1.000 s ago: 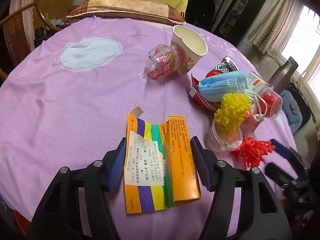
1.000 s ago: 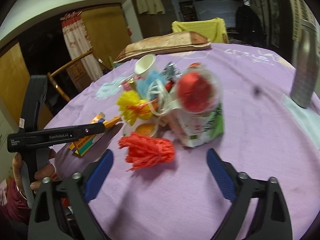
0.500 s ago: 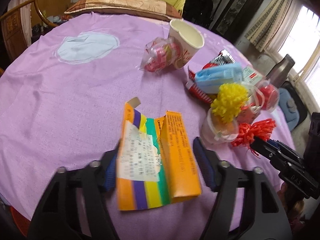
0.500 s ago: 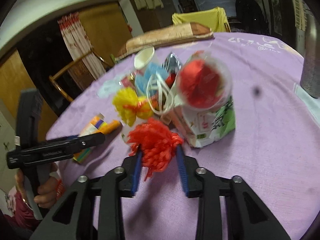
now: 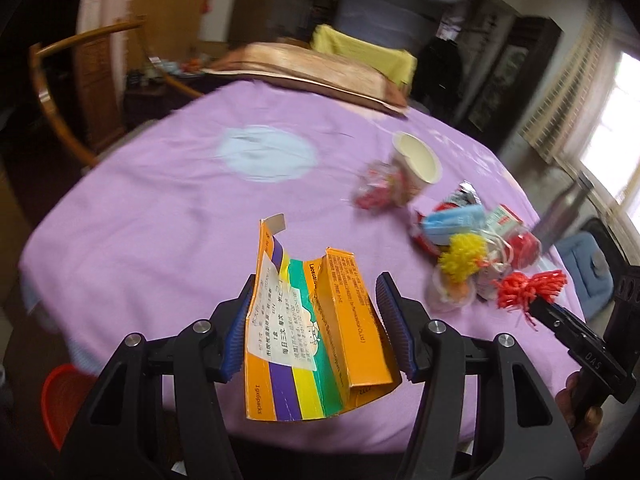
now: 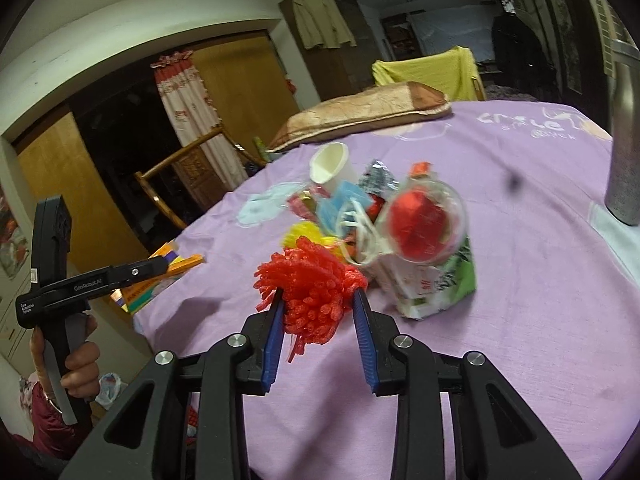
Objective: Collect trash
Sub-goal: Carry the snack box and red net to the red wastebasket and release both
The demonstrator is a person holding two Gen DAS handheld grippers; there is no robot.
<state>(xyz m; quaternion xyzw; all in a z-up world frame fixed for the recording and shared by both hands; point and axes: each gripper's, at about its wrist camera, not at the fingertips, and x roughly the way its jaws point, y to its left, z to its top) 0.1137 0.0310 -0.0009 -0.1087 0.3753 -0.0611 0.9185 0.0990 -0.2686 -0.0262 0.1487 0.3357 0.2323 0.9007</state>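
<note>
My left gripper (image 5: 316,320) is shut on a flattened orange carton (image 5: 320,336) with purple, yellow and green stripes, held tilted above the purple tablecloth (image 5: 160,220). My right gripper (image 6: 318,300) is shut on a red foam net (image 6: 308,280), just above the cloth. The same red foam net (image 5: 532,286) shows at the right of the left wrist view. Behind it is a trash pile: a yellow foam net (image 5: 464,260), a blue face mask (image 5: 452,220), a clear cup holding something red (image 6: 420,224), a green-and-white carton (image 6: 440,284) and a paper cup (image 5: 418,156).
A steel bottle (image 6: 626,140) stands at the table's right edge. A brown pillow (image 5: 312,76) lies at the far side, with a wooden chair (image 5: 80,80) at the left. A red bin (image 5: 64,392) sits below the near table edge. A hand (image 6: 80,364) holds the left gripper's handle.
The left gripper has lifted the orange carton off the cloth and pulled back. The right gripper's jaws went from wide open to shut on the red foam net, then rose a little.
</note>
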